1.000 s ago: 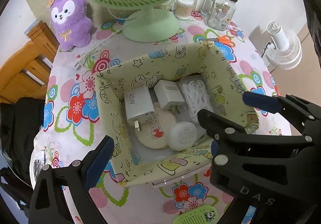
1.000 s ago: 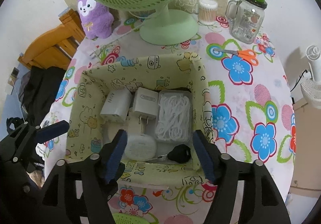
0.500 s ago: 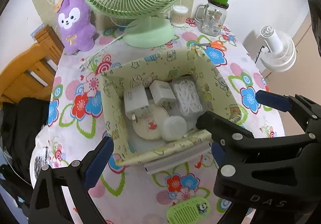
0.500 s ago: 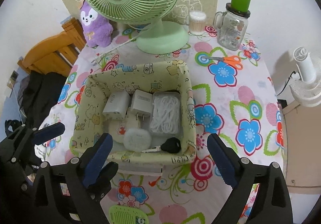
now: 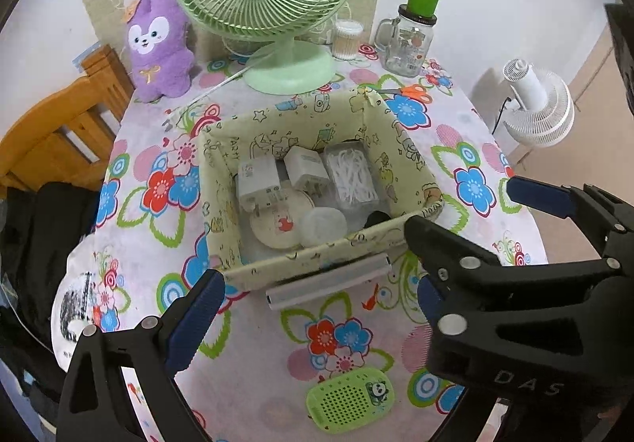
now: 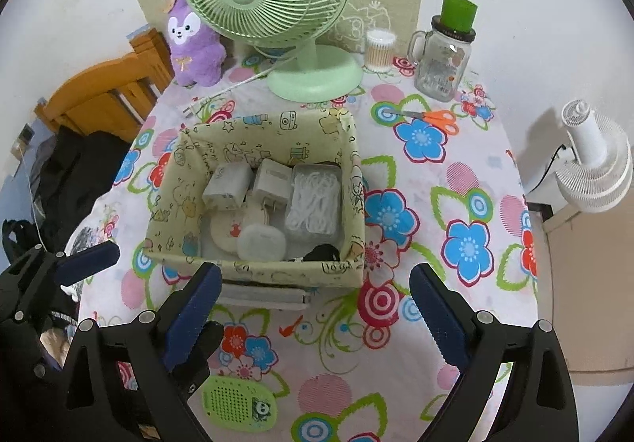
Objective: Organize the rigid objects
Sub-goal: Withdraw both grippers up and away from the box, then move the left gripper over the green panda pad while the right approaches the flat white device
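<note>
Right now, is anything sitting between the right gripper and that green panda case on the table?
Nothing visible blocks it. The green panda case lies bare on the tablecloth beside the open right gripper; the left gripper is nearby.

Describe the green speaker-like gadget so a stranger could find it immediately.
Start at the flowered tablecloth and find the pale yellow fabric box in its middle. On the near side of that box, past the silver bar lying along its front wall, lies the green gadget. It is bright lime, rounded, perforated with small holes, and carries a little panda picture.
</note>
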`<state>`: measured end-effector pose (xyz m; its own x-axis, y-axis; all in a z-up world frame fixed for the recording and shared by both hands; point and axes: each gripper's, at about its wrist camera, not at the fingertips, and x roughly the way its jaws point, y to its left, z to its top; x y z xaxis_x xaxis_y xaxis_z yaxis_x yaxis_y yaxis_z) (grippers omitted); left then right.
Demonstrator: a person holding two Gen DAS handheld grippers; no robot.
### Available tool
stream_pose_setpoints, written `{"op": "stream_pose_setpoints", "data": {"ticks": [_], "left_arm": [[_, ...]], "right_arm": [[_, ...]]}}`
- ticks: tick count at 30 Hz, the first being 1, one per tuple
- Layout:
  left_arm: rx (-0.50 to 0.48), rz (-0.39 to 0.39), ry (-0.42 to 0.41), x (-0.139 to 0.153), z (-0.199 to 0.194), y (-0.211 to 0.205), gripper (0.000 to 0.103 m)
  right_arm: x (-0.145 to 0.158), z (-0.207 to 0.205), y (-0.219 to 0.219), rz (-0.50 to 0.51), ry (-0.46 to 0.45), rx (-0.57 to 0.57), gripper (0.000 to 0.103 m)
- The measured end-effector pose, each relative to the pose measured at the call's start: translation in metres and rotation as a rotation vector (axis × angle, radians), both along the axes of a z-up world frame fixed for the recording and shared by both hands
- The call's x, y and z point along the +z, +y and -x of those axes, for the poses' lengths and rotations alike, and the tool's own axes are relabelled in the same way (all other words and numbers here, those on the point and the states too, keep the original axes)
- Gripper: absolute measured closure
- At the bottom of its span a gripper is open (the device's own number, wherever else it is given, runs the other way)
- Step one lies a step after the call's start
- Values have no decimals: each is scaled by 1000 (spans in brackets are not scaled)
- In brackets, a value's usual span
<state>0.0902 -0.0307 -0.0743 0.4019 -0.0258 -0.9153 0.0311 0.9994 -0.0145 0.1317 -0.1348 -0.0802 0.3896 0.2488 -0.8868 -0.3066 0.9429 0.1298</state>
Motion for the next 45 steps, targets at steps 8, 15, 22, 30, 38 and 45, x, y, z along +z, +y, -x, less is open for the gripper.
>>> {"op": "stream_pose_setpoints", "data": {"ticks": [8, 15, 22, 30, 38, 45], "left_arm": [[102, 70, 41, -9, 19, 10, 4], [116, 55, 15, -15, 38, 9, 4], [91, 33, 4, -22, 48, 7, 4], [8, 34, 12, -39, 55, 14, 4], [0, 32, 43, -61, 62, 26, 4], [48, 69, 30, -79, 69, 28, 4]], "right_arm": [[4, 20, -10, -41, -30, 44, 6], [-2, 38, -16, -59, -41, 65, 6], [-7, 53, -16, -62, -61, 63, 6], [-19, 68, -6, -50, -70, 43, 6], [-42, 78, 10, -39, -73, 57, 6], [-59, 77, 18, -15, -77, 112, 7]]}}
